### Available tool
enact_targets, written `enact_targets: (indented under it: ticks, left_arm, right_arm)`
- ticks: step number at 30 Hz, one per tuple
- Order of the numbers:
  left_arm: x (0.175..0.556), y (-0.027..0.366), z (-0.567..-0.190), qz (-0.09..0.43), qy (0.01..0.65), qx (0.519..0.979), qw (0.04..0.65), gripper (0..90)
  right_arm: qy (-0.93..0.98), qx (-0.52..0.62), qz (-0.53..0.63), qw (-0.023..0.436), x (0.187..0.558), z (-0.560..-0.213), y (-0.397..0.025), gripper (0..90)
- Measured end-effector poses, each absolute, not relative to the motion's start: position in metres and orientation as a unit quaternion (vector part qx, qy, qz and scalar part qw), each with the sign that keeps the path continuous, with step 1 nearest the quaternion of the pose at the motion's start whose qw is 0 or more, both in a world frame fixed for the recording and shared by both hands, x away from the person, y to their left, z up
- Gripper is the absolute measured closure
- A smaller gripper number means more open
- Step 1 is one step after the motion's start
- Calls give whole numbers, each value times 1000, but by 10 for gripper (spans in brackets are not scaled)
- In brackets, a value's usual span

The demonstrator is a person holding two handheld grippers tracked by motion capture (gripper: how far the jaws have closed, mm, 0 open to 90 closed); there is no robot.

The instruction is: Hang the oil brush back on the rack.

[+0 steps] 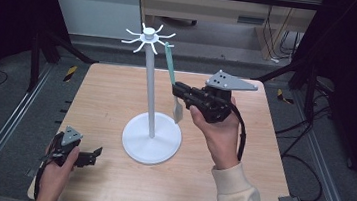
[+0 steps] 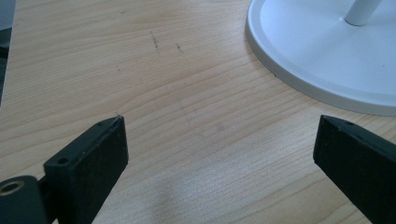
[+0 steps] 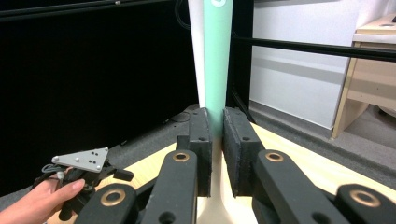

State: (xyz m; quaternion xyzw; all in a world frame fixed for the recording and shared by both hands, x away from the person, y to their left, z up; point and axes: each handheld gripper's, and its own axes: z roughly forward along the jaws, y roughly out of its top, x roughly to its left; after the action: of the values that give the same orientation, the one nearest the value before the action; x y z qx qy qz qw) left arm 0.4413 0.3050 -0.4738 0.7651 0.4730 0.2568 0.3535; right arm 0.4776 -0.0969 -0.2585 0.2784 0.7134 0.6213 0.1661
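Observation:
A white stand (image 1: pixel 150 85) with a crown of hooks (image 1: pixel 148 35) rises from a round base (image 1: pixel 151 139) at the table's middle. My right gripper (image 1: pixel 176 89) is shut on a spatula just right of the pole, with the mint-green handle (image 1: pixel 170 62) pointing up toward the hooks and the pale blade (image 1: pixel 178 111) hanging below. In the right gripper view the jaws (image 3: pixel 217 116) pinch the green handle (image 3: pixel 217 56), and the white pole (image 3: pixel 196 46) stands just behind. My left gripper (image 1: pixel 96 154) rests open near the front left; its view (image 2: pixel 219 140) shows bare wood between the jaws.
The wooden table (image 1: pixel 239 177) has free surface on the right and at the back left. The stand's base (image 2: pixel 317 56) lies just ahead of the left jaws. Metal rails (image 1: pixel 7 128) and dark floor border the table.

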Motion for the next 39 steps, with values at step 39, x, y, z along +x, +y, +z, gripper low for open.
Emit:
enact_targets:
  ticks: [39]
  left_arm:
    - [440, 305, -471, 262, 471, 758, 366, 27]
  right_arm:
    - [712, 288, 605, 211, 484, -268, -87, 655]
